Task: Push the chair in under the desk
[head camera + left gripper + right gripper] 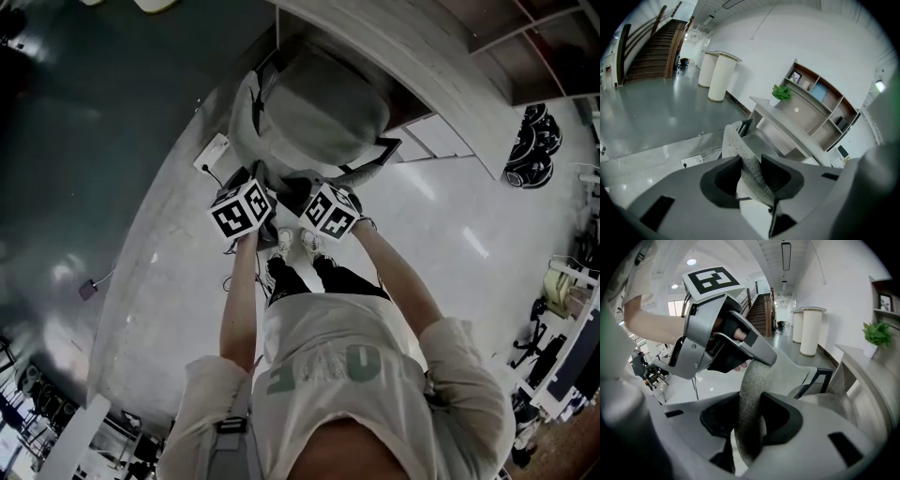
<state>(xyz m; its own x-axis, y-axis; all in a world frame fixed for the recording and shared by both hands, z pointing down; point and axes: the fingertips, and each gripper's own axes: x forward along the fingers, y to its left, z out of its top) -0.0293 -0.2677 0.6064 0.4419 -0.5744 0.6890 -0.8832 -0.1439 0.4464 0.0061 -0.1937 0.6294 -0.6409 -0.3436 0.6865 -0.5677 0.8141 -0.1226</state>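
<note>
- Showed a chair [319, 112] at the head view's upper centre: grey woven fabric, rounded back, dark arms, right beside the pale wood-grain tabletop [412, 66].
- Kept a white power strip [214, 153] on the glossy floor [450, 234] left of it, a potted plant [781, 93] on the tabletop.
- Pinched the chair's thick back edge with left hand-held gripper [751, 171] and right hand-held gripper [751, 416], side by side.

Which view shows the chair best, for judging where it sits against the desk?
The head view: it looks down on the whole chair, seat and backrest, with the desk edge just beyond. The left gripper view shows only its backrest edge between the jaws; the right gripper view, backrest edge and one armrest.
</note>
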